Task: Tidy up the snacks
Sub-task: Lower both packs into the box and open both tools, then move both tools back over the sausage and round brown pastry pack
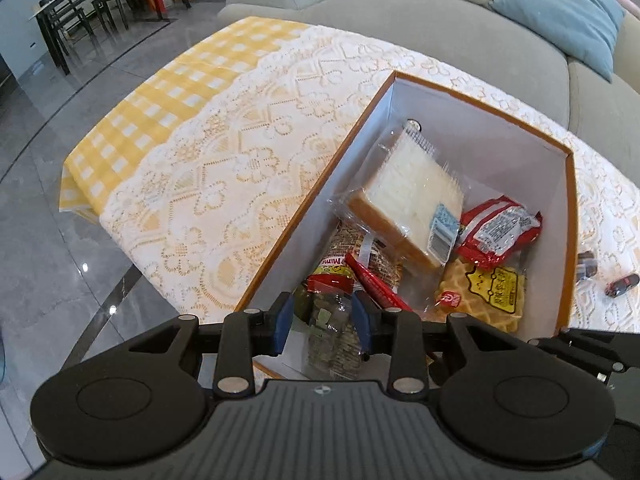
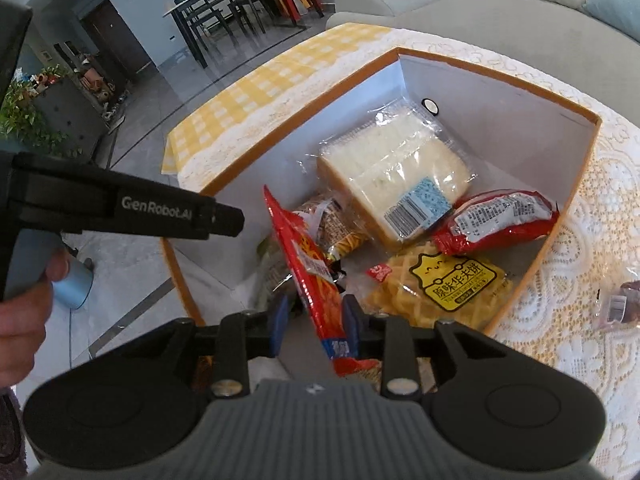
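Note:
An orange-rimmed white box (image 1: 440,92) (image 2: 500,68) on the lace tablecloth holds packed white bread (image 1: 412,196) (image 2: 396,172), a red packet (image 1: 500,232) (image 2: 496,220), a yellow waffle pack (image 1: 484,292) (image 2: 444,284) and a seeded loaf (image 1: 352,248). My left gripper (image 1: 322,320) is over the box's near end, its pads around a clear green-labelled snack bag (image 1: 332,312). My right gripper (image 2: 314,322) is around a tall red snack packet (image 2: 308,268) standing on edge in the box. The left gripper's body (image 2: 160,212) shows at the left.
The table (image 1: 224,152) carries a yellow check cloth under the lace. Small wrapped snacks (image 1: 618,282) (image 2: 616,304) lie on the lace right of the box. A grey sofa (image 1: 440,24) stands behind the table, with a dining table and chairs (image 2: 224,8) further back.

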